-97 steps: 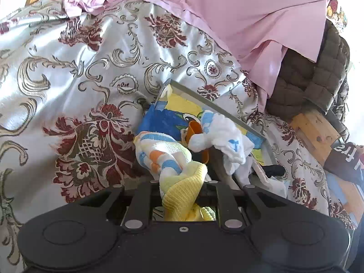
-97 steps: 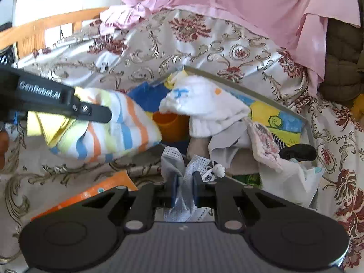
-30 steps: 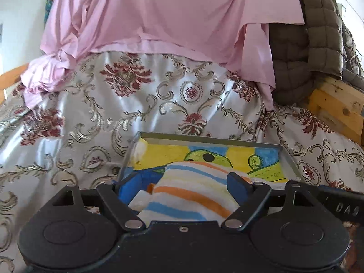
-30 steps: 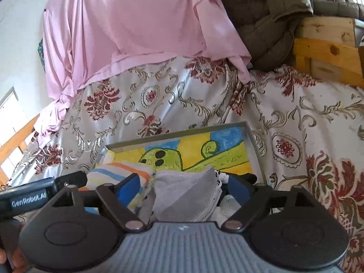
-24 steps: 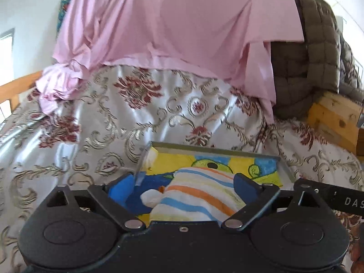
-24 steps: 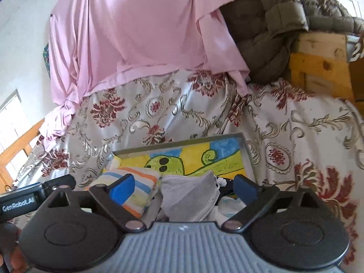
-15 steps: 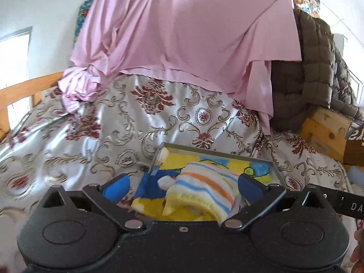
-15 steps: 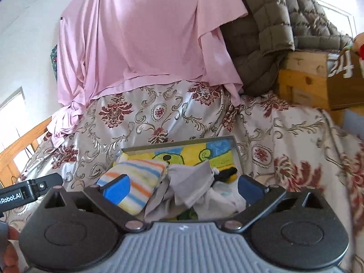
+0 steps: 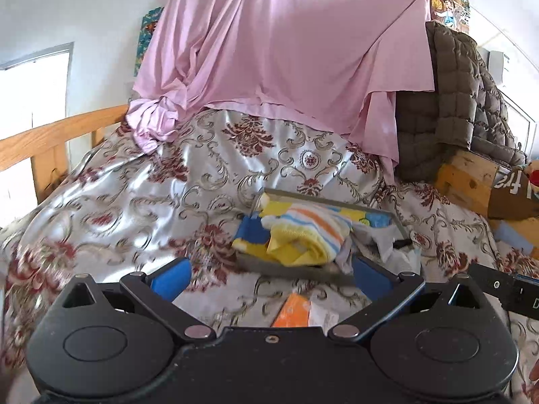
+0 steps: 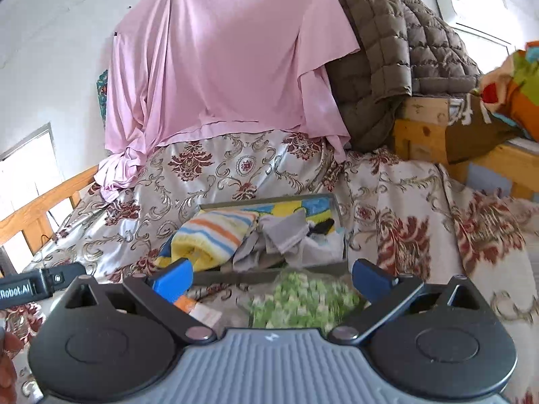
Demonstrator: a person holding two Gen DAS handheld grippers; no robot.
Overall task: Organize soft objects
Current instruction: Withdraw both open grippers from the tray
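The striped cloth point(image 9: 306, 232), rolled, with yellow, orange and blue bands, lies in the shallow grey tray point(image 9: 296, 267), ahead of and above the left gripper point(image 9: 271, 274) and apart from its fingers; in the right wrist view the same striped cloth point(image 10: 212, 235) sits at the left end of the tray point(image 10: 269, 274), with crumpled grey cloths point(image 10: 283, 235) touching it on the right. The left gripper stands spread wide and empty, blue pads point(image 9: 170, 277) well apart, and the right gripper point(image 10: 271, 277) is likewise spread wide with nothing between its fingers. Three seconds back the left gripper was clamped on the striped cloth and the right on a grey mesh cloth; both pieces now rest in the tray, and both tools have drawn back since half a second ago, so the tray looks smaller and farther off. The tray sits on a glossy silver bedspread point(image 9: 134, 202) patterned with red flowers and scrolls. An orange packet point(image 9: 293, 309) lies on the spread just behind the tray, and a blurred green-patterned item point(image 10: 303, 299) shows between the right gripper's fingers. Beyond, a pink sheet point(image 9: 286, 50) hangs down a white wall, a brown quilted jacket point(image 10: 397, 60) drapes over wooden furniture, and a wooden bed rail point(image 9: 43, 138) runs along the left.
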